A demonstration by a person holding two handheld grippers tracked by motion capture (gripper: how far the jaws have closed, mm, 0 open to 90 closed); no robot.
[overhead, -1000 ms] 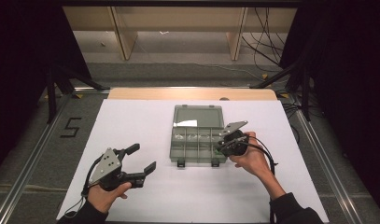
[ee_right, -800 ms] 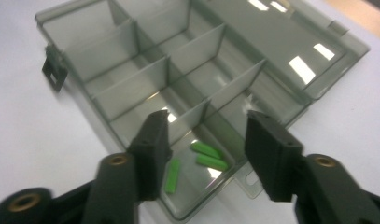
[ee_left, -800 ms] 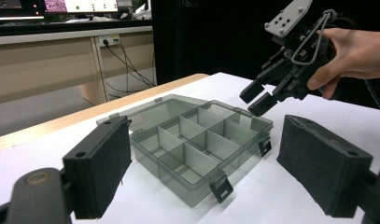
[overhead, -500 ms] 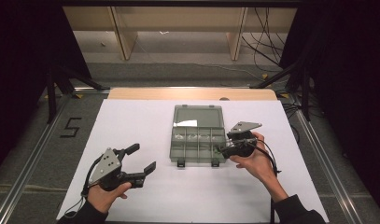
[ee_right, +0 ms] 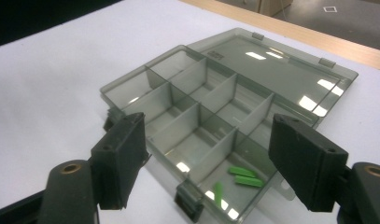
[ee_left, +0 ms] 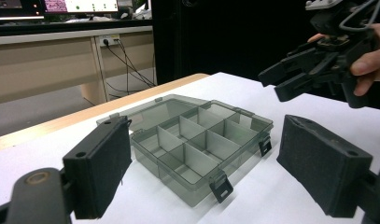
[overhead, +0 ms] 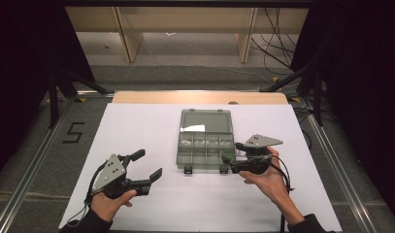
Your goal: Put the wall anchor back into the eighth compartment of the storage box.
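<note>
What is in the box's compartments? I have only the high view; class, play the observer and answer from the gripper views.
Observer: The right gripper view shows three small green pieces lying in one cell of the box.
Operator: Which cell?
Observer: An end cell of the front row, right beside a black latch that hangs open.
Operator: Is anything held over there?
Observer: No. In the left gripper view the right gripper is raised beside the box; its jaws have just been opening, with nothing between them.
</note>
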